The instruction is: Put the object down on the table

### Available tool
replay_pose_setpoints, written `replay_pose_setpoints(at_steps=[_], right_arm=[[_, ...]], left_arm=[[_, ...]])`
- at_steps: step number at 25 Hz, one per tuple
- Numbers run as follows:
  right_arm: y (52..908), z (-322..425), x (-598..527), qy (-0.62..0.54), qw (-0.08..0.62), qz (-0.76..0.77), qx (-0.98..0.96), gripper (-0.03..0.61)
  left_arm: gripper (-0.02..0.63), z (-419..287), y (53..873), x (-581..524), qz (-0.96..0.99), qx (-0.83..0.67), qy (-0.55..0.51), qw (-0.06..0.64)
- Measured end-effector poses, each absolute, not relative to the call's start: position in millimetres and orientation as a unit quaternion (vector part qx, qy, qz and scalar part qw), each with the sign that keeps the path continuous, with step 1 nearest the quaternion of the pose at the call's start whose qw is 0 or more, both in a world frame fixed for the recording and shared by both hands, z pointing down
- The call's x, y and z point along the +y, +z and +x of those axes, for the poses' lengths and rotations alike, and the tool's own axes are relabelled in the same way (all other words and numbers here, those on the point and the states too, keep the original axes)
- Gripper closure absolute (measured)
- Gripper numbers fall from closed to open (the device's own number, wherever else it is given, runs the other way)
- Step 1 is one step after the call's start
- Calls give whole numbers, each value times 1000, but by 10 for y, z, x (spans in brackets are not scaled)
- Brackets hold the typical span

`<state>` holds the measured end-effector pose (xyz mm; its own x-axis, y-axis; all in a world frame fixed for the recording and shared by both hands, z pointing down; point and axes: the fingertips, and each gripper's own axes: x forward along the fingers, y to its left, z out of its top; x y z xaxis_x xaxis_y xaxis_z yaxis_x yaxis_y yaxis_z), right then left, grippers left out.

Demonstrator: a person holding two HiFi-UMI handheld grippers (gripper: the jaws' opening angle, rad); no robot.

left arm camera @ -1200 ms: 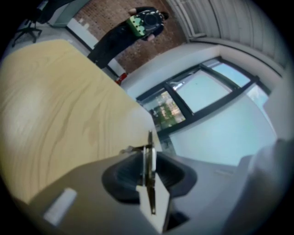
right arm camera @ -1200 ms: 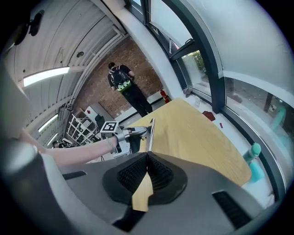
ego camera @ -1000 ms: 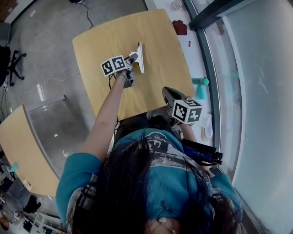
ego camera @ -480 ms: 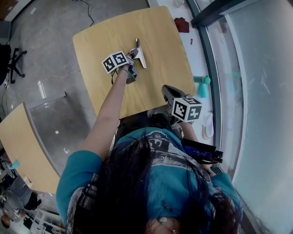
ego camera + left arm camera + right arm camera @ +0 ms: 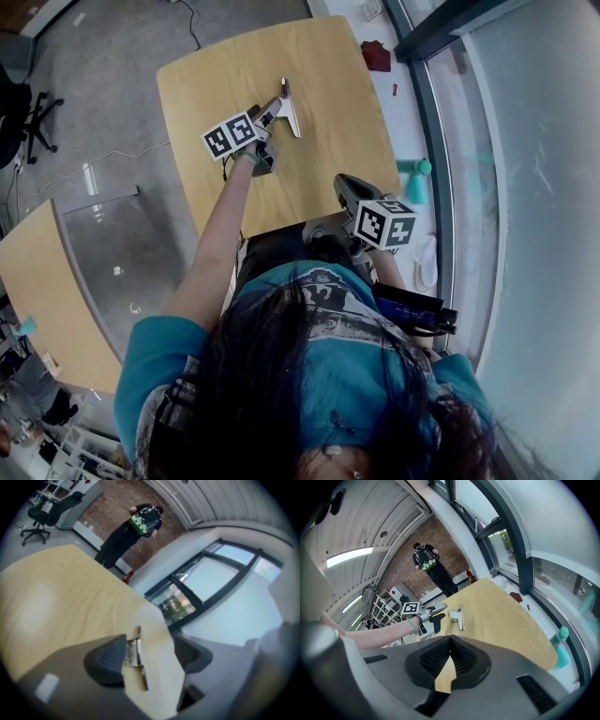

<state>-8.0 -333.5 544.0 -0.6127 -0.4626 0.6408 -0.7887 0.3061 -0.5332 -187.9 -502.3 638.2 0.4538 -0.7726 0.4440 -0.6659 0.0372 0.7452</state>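
— Clip (image 5: pixel 457 616) on the table (image 5: pixel 328 159)! Silver metal, with a wide flat jaw tapering to a narrow handle, lying flat towards the table's far half.
— And the left gripper (image 5: pixel 145 644)?
— Its jaws have just been springing wide. The clip sits loose between them, on the table.
— The right gripper (image 5: pixel 450 639)?
— Pressed together on nothing, over the table's near edge.

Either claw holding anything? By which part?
Nothing. The left claw has just opened; the metal clip lies on the table between its jaws. Right claw shut, empty.
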Motion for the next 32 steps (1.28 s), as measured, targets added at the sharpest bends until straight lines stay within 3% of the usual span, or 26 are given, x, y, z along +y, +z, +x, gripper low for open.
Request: replay_pose_setpoints(at_steps=[6, 14, 19, 32], right_arm=[[5399, -43, -3135, 427, 180, 381, -800, 571], [5346, 200, -2570, 421, 172, 348, -820, 571], [5303, 341, -2032, 420, 168, 318, -833, 571], [5300, 471, -1078, 455, 136, 288, -832, 571]], left_arm=[[373, -1669, 5726, -4439, 750, -473, -80, 455], [612, -1270, 5244, -3218, 760, -498, -107, 403], [612, -1094, 5260, -2299, 739, -525, -111, 407], [614, -762, 5027, -811, 772, -539, -35, 335]])
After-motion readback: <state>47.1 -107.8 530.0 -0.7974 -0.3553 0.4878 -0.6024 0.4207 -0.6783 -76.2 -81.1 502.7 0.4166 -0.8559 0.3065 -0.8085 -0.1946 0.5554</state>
